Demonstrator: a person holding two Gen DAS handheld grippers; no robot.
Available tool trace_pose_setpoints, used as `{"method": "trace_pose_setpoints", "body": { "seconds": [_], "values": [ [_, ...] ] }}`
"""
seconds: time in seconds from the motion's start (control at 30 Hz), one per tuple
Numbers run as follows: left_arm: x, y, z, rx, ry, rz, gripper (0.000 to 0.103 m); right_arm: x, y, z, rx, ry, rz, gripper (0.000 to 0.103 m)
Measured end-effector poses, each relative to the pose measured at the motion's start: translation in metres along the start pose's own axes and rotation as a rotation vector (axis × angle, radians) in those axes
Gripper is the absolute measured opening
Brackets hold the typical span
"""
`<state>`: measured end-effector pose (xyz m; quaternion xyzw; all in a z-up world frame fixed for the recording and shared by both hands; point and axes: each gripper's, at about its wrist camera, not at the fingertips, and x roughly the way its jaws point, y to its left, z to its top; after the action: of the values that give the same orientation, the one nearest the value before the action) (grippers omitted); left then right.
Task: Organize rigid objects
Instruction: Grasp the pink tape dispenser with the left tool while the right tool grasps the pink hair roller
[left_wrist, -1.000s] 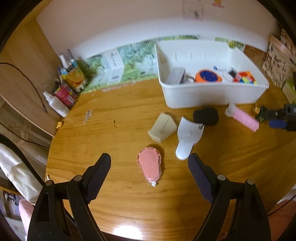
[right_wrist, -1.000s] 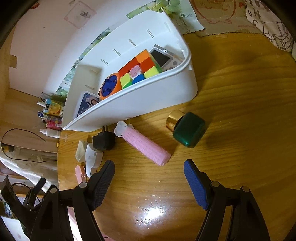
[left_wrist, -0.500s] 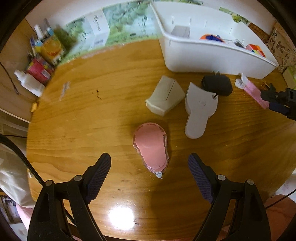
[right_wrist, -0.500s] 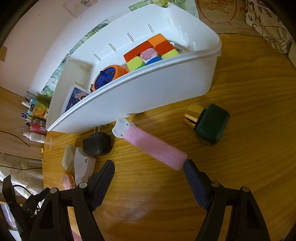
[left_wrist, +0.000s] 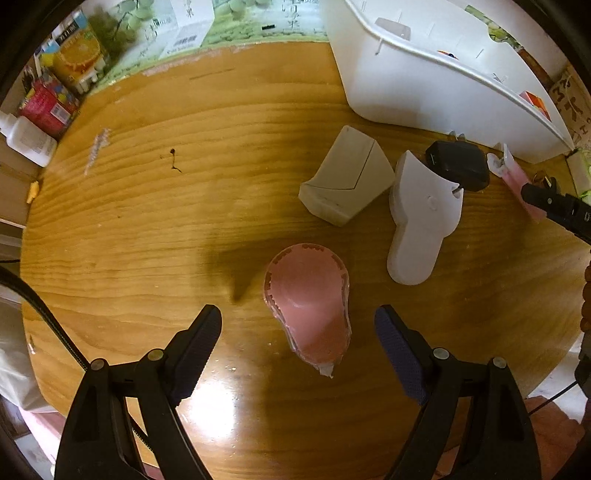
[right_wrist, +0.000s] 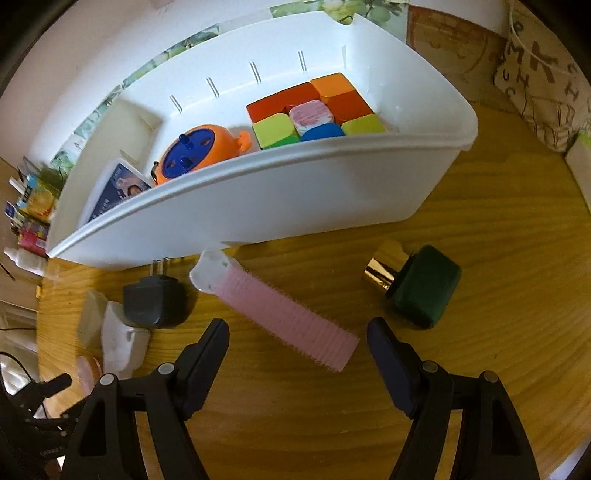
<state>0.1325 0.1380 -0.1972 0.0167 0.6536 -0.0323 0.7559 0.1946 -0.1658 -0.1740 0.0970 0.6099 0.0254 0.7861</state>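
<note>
Lower now, your left claw (left_wrist: 297, 334) straddles the flat pink teardrop-shaped case (left_wrist: 308, 314), spread wide; your right claw (right_wrist: 297, 350) gapes over the ridged pink roller (right_wrist: 284, 317).

Round varnished wood table (left_wrist: 155, 229) carries a white plastic bin (right_wrist: 280, 206) far beyond the fingers. Pink teardrop-shaped plastic tape dispenser (left_wrist: 308, 317) lies btwn left fingers, pink ribbed hair roller (right_wrist: 284, 317) btwn right ones; green gold-capped bottle (right_wrist: 421, 286) just past right finger.

Pink roller (right_wrist: 284, 317) flat by bin (right_wrist: 295, 192) (cube inside).
</note>
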Motion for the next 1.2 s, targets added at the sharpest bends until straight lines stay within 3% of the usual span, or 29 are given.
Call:
{"method": "trace_pose_setpoints", "body": {
  "seconds": [0.17,0.4,0.53,0.97,1.2],
  "values": [
    [0.006,0.0,0.003,-0.005,0.018,-0.028,0.081,0.005,0.005,0.002,-0.031,0.009,-0.025,0.077],
    [0.009,-0.002,0.006,-0.009,0.026,-0.012,0.063,0.013,0.017,0.003,-0.072,0.019,-0.043,0.054],
    [0.009,-0.002,0.007,-0.025,0.015,-0.018,0.054,0.014,0.022,0.001,-0.101,0.024,-0.048,0.049],
    [0.013,0.003,0.022,-0.061,0.024,-0.015,0.054,0.01,0.044,-0.02,-0.162,0.054,0.028,0.033],
    [0.011,-0.011,0.004,-0.085,0.034,-0.005,0.053,-0.004,0.055,-0.023,-0.241,0.055,0.083,0.025]
  ]
}}
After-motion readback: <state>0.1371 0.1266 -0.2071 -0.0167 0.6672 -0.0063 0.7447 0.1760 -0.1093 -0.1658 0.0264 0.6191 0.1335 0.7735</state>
